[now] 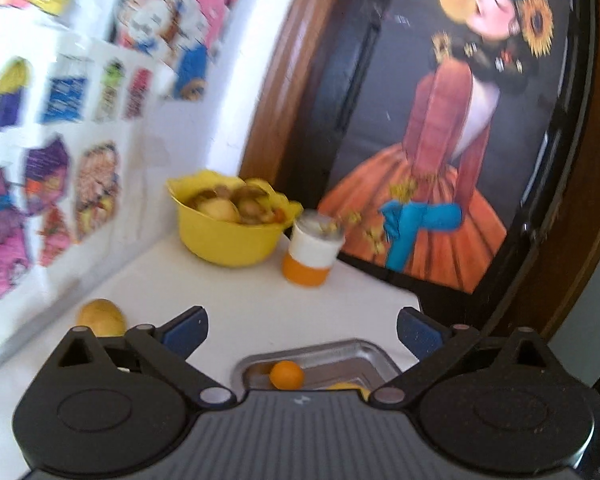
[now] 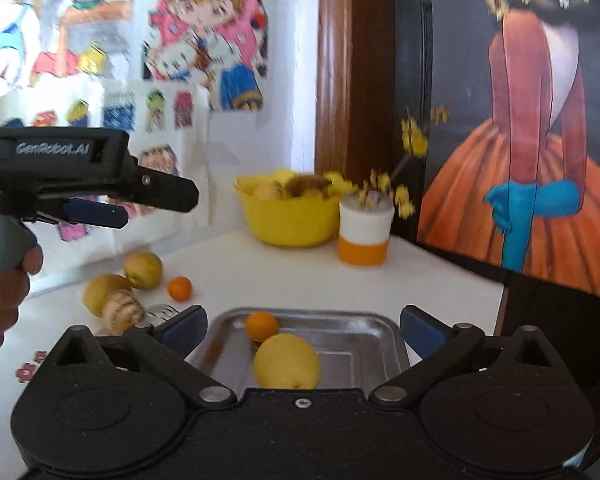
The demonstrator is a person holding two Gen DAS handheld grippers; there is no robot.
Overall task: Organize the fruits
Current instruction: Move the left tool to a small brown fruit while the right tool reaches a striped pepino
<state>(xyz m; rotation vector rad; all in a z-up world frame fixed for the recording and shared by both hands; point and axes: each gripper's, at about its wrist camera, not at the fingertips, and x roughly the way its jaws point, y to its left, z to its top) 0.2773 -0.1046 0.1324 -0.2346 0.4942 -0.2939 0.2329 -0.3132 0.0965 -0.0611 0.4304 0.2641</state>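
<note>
While both grippers are hanging above the white table (image 2: 284, 276), nothing is sitting between the fingers of either one. The right gripper (image 2: 302, 330) is hovering over the metal tray (image 2: 364, 344) with its blue-padded fingers spread wide apart. Inside the tray a big yellow fruit (image 2: 287, 361) is lying near the front, and a small orange (image 2: 261, 325) is resting just behind it, close enough that I cannot tell whether they are touching.

The left gripper (image 1: 302, 330) is likewise standing open and empty, pointing over the near corner of the same tray (image 1: 340, 354), where the small orange (image 1: 286, 375) is showing, with only a sliver of the yellow fruit (image 1: 346, 386) peeking above the gripper body. From the right-hand camera this gripper (image 2: 120, 206) is appearing at the left, held up off the table by a person's hand (image 2: 2, 300).

Loose fruit is waiting on the table left of the tray: two yellow-green fruits (image 2: 143, 270), a second small orange (image 2: 179, 288) and a striped, shell-like thing (image 2: 123, 310) leaning against the nearer one. At the back a yellow bowl (image 2: 290, 218) is holding more produce, with a white-and-orange cup (image 2: 364, 236) just beside it. Both are standing before a large painting (image 2: 540, 140), and colourful drawings (image 2: 204, 28) are covering the wall.
</note>
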